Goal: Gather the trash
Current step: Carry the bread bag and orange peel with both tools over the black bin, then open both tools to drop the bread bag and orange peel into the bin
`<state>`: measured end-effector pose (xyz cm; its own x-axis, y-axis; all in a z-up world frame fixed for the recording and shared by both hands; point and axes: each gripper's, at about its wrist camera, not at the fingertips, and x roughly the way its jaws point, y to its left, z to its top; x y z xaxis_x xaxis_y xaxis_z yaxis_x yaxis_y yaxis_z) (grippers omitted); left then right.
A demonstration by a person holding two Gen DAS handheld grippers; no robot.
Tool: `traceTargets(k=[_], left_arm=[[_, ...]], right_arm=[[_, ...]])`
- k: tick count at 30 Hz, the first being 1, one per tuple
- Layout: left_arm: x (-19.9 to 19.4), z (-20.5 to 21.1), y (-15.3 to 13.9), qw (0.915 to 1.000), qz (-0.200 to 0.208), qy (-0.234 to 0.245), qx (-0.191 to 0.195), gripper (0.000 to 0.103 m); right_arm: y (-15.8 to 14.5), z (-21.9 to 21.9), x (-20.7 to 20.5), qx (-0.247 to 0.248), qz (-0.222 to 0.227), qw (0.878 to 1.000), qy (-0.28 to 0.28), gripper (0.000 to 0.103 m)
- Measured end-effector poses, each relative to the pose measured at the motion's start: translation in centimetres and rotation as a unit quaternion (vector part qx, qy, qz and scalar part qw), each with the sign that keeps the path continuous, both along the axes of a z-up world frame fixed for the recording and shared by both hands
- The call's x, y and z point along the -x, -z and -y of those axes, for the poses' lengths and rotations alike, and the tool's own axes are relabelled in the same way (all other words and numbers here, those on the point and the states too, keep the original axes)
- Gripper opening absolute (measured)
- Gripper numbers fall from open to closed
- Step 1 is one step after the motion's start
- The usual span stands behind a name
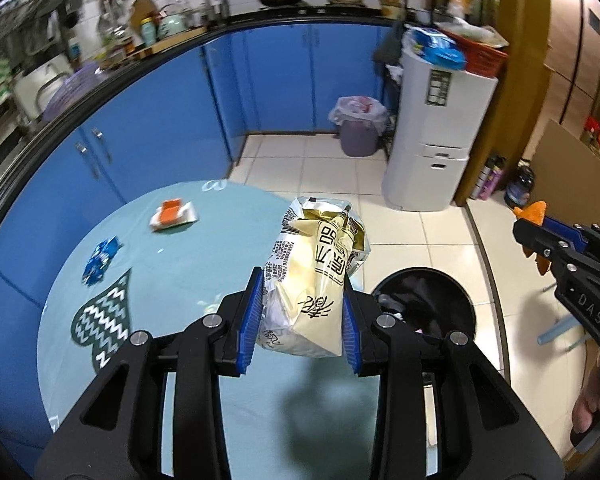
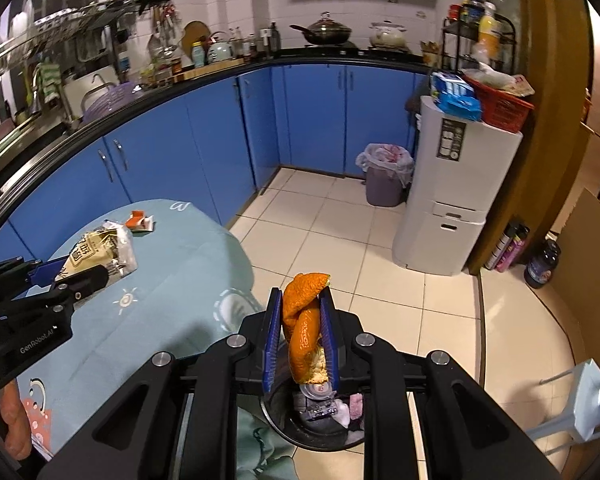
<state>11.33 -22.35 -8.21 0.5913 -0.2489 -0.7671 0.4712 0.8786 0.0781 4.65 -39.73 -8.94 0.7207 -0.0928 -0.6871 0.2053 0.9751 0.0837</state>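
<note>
My left gripper (image 1: 302, 312) is shut on a cream and silver snack bag (image 1: 316, 276) and holds it above the table's right edge, beside the black trash bin (image 1: 460, 300). It also shows in the right wrist view (image 2: 80, 270) with the bag (image 2: 104, 252). My right gripper (image 2: 300, 336) is shut on an orange peel (image 2: 306, 324) held just above the open bin (image 2: 320, 436), which has trash inside. In the left wrist view the right gripper (image 1: 534, 236) is at the right with the peel (image 1: 534, 212). An orange-white wrapper (image 1: 174, 214) and a blue wrapper (image 1: 100, 260) lie on the table.
The round table has a light teal cloth (image 1: 204, 264). Blue cabinets (image 1: 276, 84) curve around the back. A lined purple bin (image 1: 360, 124) and a white appliance (image 1: 436, 136) stand on the tiled floor. A white stool (image 2: 584, 404) is at the right.
</note>
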Motion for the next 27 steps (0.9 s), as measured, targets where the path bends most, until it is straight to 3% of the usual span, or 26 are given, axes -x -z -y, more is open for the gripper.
traceTargets(k=[12,27], left_arm=[[0.5,5.7,0.7,0.9990,-0.009,0.041,-0.013,0.036],[-0.1,9.5,1.4,0.9976,-0.021,0.060,-0.026,0.038]], right_arm=[[1.1,3.6,0.8,-0.020,-0.008,1.000,0.022,0.019],[2.5,6.3,0.5,-0.040,-0.019,0.998,0.033,0.019]])
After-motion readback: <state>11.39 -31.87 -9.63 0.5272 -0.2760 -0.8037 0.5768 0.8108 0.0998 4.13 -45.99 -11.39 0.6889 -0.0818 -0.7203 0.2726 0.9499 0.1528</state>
